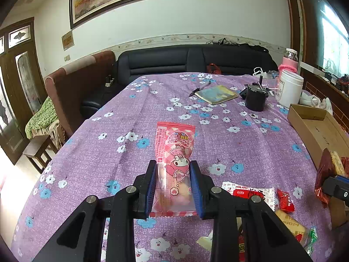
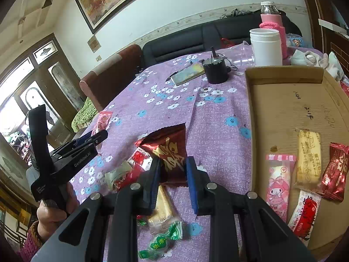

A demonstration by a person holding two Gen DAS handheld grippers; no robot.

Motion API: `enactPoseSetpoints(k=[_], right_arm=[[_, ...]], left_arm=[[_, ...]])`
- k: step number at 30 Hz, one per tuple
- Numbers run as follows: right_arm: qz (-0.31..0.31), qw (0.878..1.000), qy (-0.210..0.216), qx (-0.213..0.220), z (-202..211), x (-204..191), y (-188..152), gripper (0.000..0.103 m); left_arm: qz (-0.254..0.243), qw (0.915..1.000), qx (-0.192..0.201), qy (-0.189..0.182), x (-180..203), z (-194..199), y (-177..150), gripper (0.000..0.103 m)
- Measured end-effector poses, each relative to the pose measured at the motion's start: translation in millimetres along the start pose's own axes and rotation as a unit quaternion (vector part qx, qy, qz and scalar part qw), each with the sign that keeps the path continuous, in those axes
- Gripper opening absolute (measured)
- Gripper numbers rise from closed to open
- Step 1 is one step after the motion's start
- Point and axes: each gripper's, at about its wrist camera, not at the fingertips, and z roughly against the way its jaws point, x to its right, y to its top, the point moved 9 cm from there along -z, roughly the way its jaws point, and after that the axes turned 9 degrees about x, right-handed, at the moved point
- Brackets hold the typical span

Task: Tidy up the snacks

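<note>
Left gripper (image 1: 174,185) clamps pink snack packet (image 1: 174,152) — right gripper (image 2: 173,174) clamps dark-red wrapper (image 2: 170,152).

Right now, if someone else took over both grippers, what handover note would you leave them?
Left gripper: shut on a pink cartoon snack pack, held above the purple cloth.
Right gripper: shut on a dark red foil packet, lifted beside the cardboard tray.
Done: four snacks lie in the tray: a pink pack, a yellow bar, a red foil packet and a red-and-white packet.
Left: place both held packs in the tray, then gather the loose pile on the cloth, including the green candies and a gold bar.
</note>
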Motion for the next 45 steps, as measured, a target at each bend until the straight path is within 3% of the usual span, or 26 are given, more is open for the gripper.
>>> enactPoseSetpoints(k=[22, 45], right_arm=[[-0.065, 0.996, -0.041, 0.049, 25, 58, 33, 0.023], [-0.068, 0.995, -0.045, 0.058, 32, 61, 37, 0.023]], left_arm=[[-0.013, 0.9996, 0.023, -0.008, 7, 13, 4, 0.031], [-0.005, 0.9998, 0.004, -0.019, 9, 0, 0, 0.031]])
